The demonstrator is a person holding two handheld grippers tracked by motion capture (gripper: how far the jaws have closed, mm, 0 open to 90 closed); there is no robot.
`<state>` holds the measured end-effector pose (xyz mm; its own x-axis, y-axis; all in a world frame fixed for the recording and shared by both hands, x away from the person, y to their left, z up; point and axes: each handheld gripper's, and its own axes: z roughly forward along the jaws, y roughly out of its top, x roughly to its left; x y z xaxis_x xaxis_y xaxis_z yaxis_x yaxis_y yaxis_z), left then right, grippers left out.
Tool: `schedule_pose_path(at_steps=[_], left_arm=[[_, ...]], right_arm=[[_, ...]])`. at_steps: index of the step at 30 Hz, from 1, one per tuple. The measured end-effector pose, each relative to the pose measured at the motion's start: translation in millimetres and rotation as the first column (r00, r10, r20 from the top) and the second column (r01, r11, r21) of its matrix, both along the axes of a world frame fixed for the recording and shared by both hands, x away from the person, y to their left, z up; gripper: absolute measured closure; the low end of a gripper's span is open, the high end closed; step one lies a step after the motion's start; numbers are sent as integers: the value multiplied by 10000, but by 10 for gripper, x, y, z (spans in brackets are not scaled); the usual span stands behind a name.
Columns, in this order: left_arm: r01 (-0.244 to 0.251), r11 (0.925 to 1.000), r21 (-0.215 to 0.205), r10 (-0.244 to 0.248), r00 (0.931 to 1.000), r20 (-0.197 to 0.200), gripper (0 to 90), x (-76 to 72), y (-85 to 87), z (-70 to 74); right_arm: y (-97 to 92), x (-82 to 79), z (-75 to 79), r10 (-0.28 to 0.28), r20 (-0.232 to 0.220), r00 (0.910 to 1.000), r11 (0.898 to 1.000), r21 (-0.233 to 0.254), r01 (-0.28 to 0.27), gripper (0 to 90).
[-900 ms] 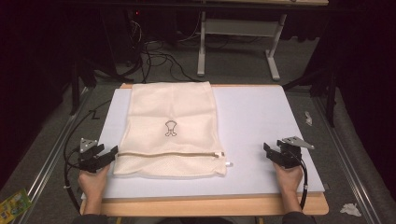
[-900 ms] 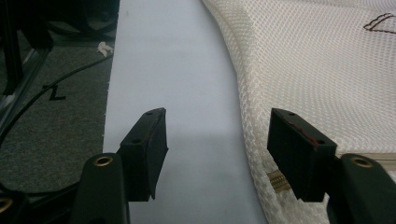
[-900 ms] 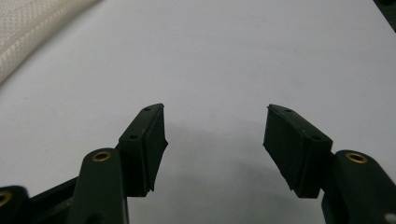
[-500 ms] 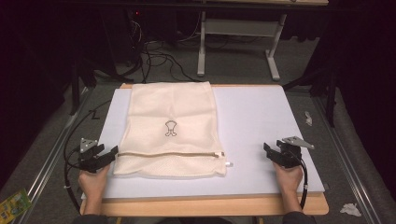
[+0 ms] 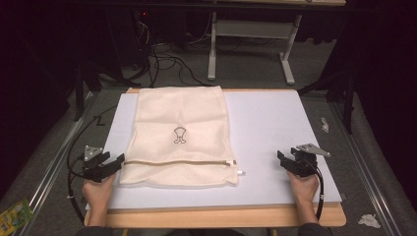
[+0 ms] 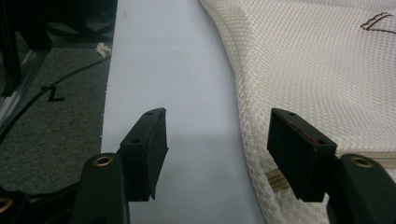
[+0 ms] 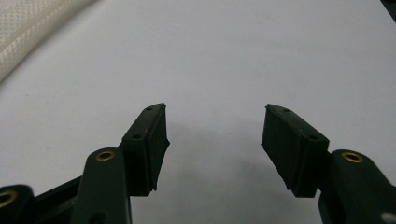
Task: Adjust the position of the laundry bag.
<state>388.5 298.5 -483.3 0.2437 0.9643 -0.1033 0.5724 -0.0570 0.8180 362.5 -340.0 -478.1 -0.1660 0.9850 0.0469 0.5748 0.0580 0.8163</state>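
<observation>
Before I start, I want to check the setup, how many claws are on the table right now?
2: the left black two-jaw claw sits open at the cream mesh zippered bag's near left corner; the right black claw sits open on the bare white board.

Small dark outline emblem (image 5: pixel 180 135), wordless, printed at centre of cream mesh zip-up laundry bag (image 5: pixel 196 115); black "L"-like mark (image 6: pixel 55 94) on grey carpet floor (image 6: pixel 56 135) beside table. No other legible text.

Left claw (image 5: pixel 117 162) and right claw (image 5: pixel 281 158) both rest low, jaws spread apart
</observation>
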Motion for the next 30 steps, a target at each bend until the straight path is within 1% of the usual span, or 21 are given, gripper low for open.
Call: schedule_pose_path(at_steps=[4, 6, 8, 9, 11, 16, 18, 20, 21, 22, 24, 25, 26, 28, 29, 30], left_arm=[[-13, 10000, -31, 13, 10000, -6, 383, 5, 3, -1], [88, 9998, -180, -91, 9998, -165, 384, 20, 16, 0], [119, 9997, -217, -121, 9999, -78, 383, 14, 20, 2], [159, 9997, -199, -160, 9999, -34, 396, 10, 17, 4], [255, 9995, -164, -257, 9996, -94, 409, 18, 10, 5], [375, 9992, -109, -377, 9991, -179, 392, 26, 5, 15], [418, 9991, -5, -418, 9990, -141, 392, 22, -4, 44], [535, 9985, -89, -535, 9985, -73, 382, 12, -12, 95], [535, 9985, -89, -535, 9985, -73, 378, 12, -12, 95], [738, 9972, -129, -739, 9972, -70, 373, 1, -26, 145], [909, 9959, -12, -909, 9958, -145, 369, -6, -51, 172], [909, 9959, -12, -909, 9958, -145, 370, -6, -51, 172], [1219, 9925, -78, -1221, 9920, -330, 383, -7, -65, 179], [1309, 9914, -69, -1311, 9902, -485, 386, -13, -81, 178], [1301, 9915, -72, -1303, 9904, -456, 389, -23, -95, 176], [1301, 9915, -72, -1303, 9904, -456, 389, -23, -95, 176]], right_arm=[[0, -2, 2, 30, 44, 10000, 10000, -28, -30, 425], [2, 2, 3, 28, 22, 10000, 10000, -15, -28, 428], [-3, 12, 5, 120, -67, 9999, 9999, 12, -120, 429], [-6, 10, 7, 112, -39, 9999, 9999, 25, -112, 432], [-6, 9, 11, -16, -13, 10000, 10000, 94, 16, 438], [-13, 25, 20, -33, -88, 10000, 9995, 300, 36, 460], [-19, 27, 19, -4, -190, 9998, 9989, 468, 13, 464], [-6, 28, 23, 20, -276, 9996, 9982, 600, -3, 476], [6, 29, 30, 119, -351, 9993, 9977, 668, -96, 481], [27, 25, 39, 267, -337, 9991, 9972, 709, -243, 485], [62, 19, 50, 477, -361, 9982, 9957, 817, -446, 490], [62, 19, 50, 477, -361, 9982, 9957, 817, -446, 490], [112, 20, 53, 757, -407, 9963, 9931, 932, -717, 513], [159, 29, 57, 916, -438, 9948, 9931, 772, -880, 520], [182, 35, 64, 1040, -451, 9936, 9924, 700, -1007, 520], [206, 38, 77, 1221, -485, 9913, 9902, 735, -1183, 520]])
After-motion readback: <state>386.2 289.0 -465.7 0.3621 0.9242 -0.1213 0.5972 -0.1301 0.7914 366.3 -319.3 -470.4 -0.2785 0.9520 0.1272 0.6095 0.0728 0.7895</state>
